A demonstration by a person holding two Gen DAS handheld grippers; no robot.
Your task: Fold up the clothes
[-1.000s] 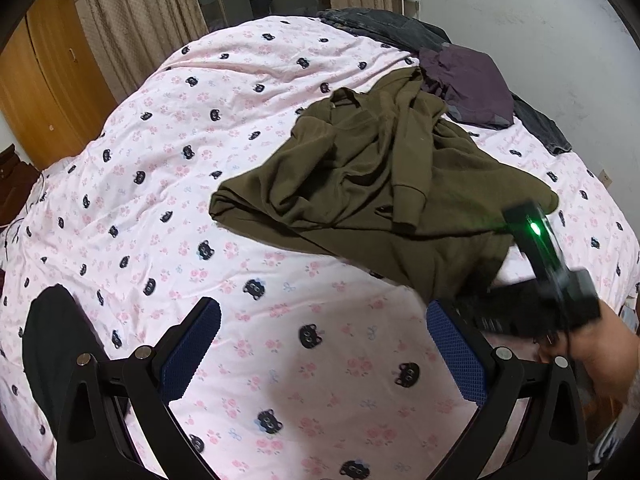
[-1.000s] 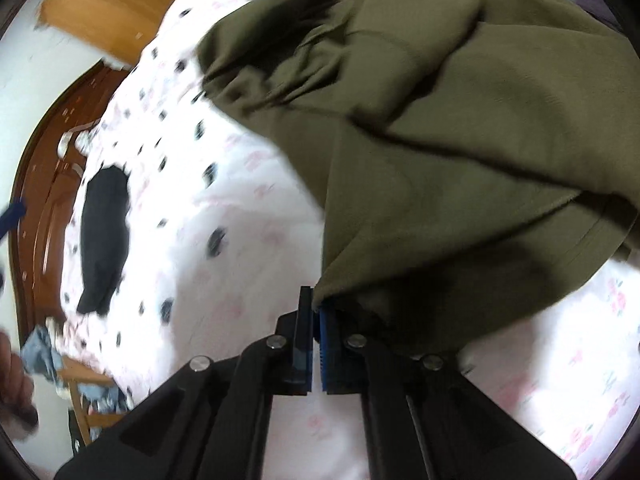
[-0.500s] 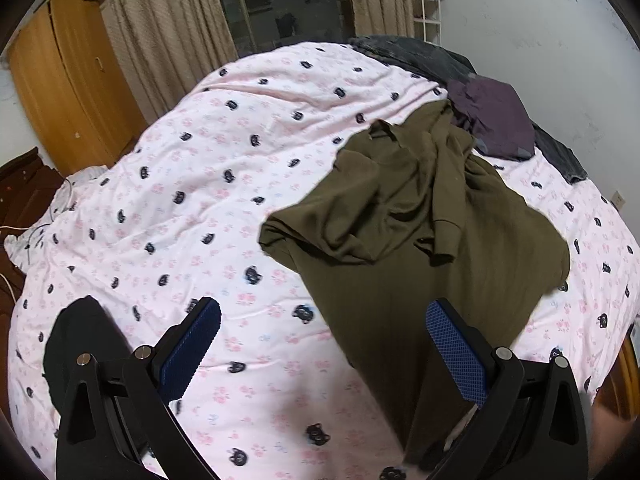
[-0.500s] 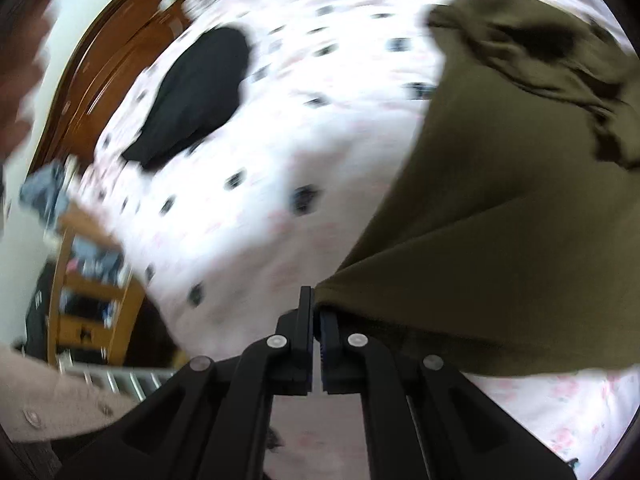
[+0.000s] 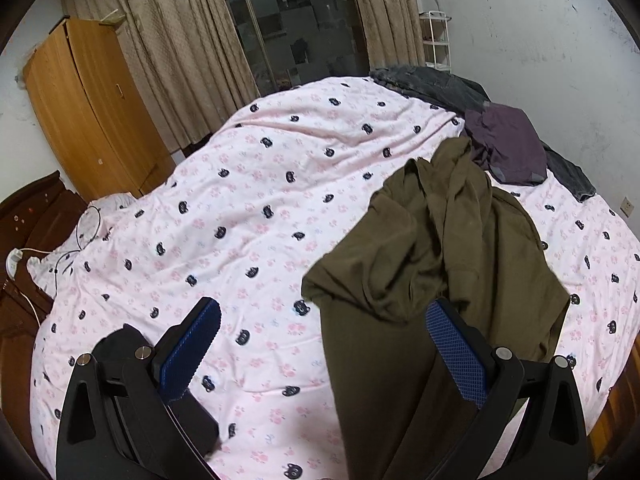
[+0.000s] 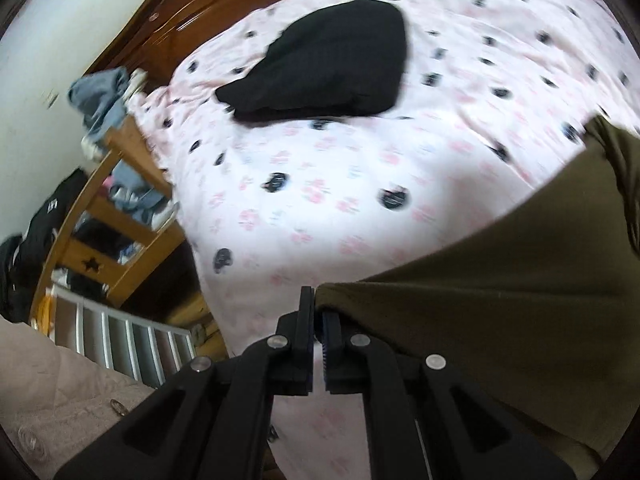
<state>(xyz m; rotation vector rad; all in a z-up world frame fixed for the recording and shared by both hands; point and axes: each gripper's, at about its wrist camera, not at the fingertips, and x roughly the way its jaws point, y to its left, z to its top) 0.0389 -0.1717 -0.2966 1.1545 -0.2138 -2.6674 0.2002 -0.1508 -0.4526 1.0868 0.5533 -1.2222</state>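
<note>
An olive-green sweatshirt [image 5: 432, 248] lies stretched out on the pink cat-print bedspread [image 5: 248, 216], its near edge pulled toward the bed's front edge. My right gripper [image 6: 316, 312] is shut on a corner of that sweatshirt [image 6: 500, 304], and the cloth hangs taut to the right of its jaws. My left gripper [image 5: 320, 340] stands open above the bed with nothing between its blue pads [image 5: 192, 344]; the sweatshirt lies below its right finger. A folded black garment [image 6: 332, 64] rests on the bedspread at the near left.
A purple garment [image 5: 508, 144] and dark jeans [image 5: 436, 84] lie at the bed's far right. A wooden wardrobe [image 5: 88, 116], curtains and a window stand behind. Beside the bed are a dark wooden headboard [image 6: 192, 12], a wooden chair [image 6: 116, 216] with clothes and a white rack [image 6: 116, 344].
The right gripper has dragged the sweatshirt's corner across toward the bed's near edge, stretching the cloth, and it has rolled. The left gripper rose and tilted up, so more of the room shows.
</note>
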